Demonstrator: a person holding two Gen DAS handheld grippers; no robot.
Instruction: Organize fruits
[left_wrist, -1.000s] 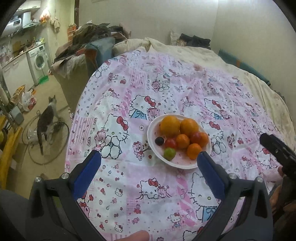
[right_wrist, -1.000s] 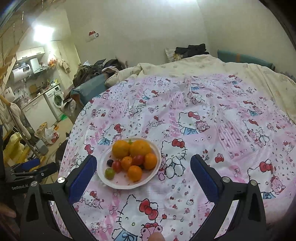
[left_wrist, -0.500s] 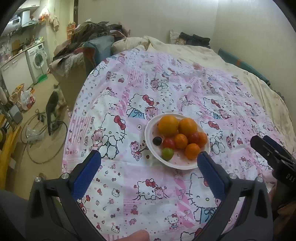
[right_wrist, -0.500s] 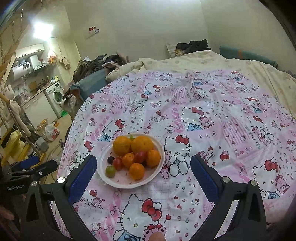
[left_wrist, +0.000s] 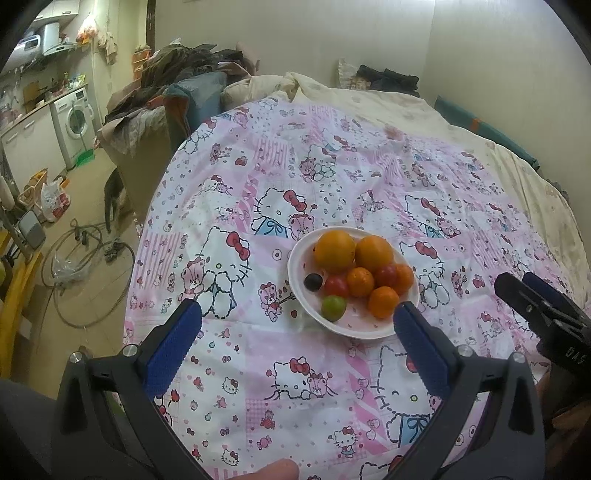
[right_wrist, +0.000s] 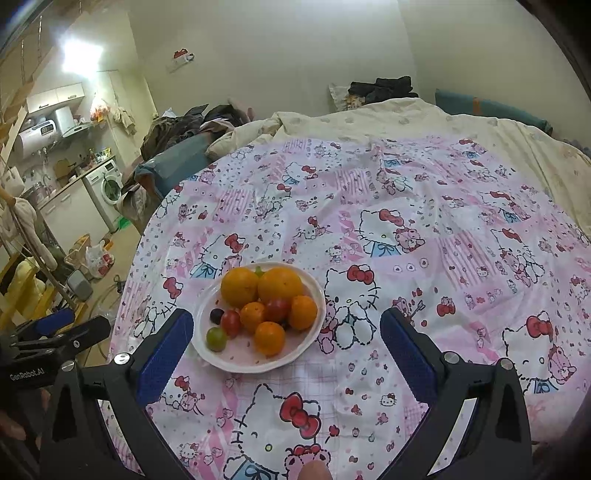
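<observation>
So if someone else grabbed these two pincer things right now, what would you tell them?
Left gripper: open, empty, hovering above the bed just short of the plate.
Right gripper: open, empty, also short of the plate.
Fruit: all on the white plate, which sits on the pink cartoon-cat cloth. Two big oranges at the back, smaller orange fruits, red tomatoes, one dark grape and one green fruit at the front.
Done: nothing visibly moved off the plate.
Left: all the sorting; no other container is in view.
</observation>
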